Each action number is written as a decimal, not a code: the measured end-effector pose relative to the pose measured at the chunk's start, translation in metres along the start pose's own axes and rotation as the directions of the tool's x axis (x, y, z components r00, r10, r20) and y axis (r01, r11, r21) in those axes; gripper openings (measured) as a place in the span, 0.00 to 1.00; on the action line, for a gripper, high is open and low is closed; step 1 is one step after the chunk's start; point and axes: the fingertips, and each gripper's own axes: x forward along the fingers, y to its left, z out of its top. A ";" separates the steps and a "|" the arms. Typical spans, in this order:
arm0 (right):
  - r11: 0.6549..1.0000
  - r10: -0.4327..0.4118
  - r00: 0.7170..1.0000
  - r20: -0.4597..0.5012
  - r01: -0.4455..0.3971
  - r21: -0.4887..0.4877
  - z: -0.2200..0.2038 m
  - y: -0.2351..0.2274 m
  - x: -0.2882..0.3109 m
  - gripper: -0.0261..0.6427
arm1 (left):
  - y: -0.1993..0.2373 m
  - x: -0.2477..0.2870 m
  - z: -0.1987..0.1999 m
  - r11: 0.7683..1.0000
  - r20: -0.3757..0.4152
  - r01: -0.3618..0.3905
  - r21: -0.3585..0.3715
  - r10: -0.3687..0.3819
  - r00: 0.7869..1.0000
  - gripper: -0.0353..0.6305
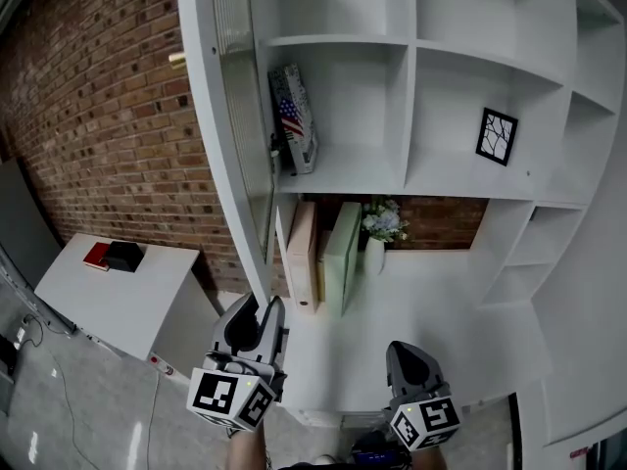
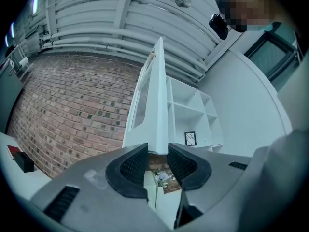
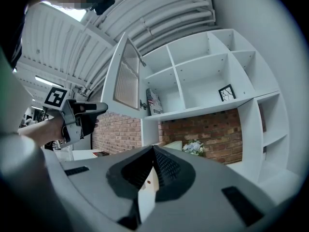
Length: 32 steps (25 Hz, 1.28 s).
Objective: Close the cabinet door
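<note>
Red brick wall [image 1: 108, 116] runs behind a white cabinet [image 1: 411, 179] of open compartments, with a low white bench [image 1: 147, 292] off to the left. The door [image 1: 230, 116] stands wide open. It is hinged on the cabinet's left upright and swung out toward the near side, so it shows almost edge-on, with its long axis upright. Its gold knob [image 1: 177, 60] is on the face turned left toward the bricks, and the compartment it would cover, where a flag-printed book [image 1: 294, 116] leans, lies just right of the hinge line. The left tool [image 1: 261, 308] sits just below and near the door's lower free corner. In the left gripper view the door's thin edge [image 2: 157, 105] rises straight out of the gap of the left tool [image 2: 158, 156], whose jaws are apart. Neither pad can be seen pressing on the door, and whether the tips touch it cannot be told. The right tool [image 1: 409, 355] hangs farther right, well apart from the door. Its jaws are drawn together at the tips with nothing between them [image 3: 152, 151]. The left hand looks by far the nearer. Closing seems to call for working the free edge, from its left face, rightward and away toward the shelves.
</note>
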 end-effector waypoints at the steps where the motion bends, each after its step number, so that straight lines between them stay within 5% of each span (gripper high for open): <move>1: 1.000 -0.004 1.000 0.000 0.004 0.000 0.000 -0.002 -0.001 0.04 | -0.003 0.002 -0.001 1.000 -0.009 0.006 0.005 -0.006 1.000 0.24; 32: 0.988 -0.150 0.988 0.027 0.149 0.032 0.011 -0.054 -0.021 0.04 | -0.055 0.041 -0.016 0.996 0.009 0.076 0.039 -0.077 0.997 0.29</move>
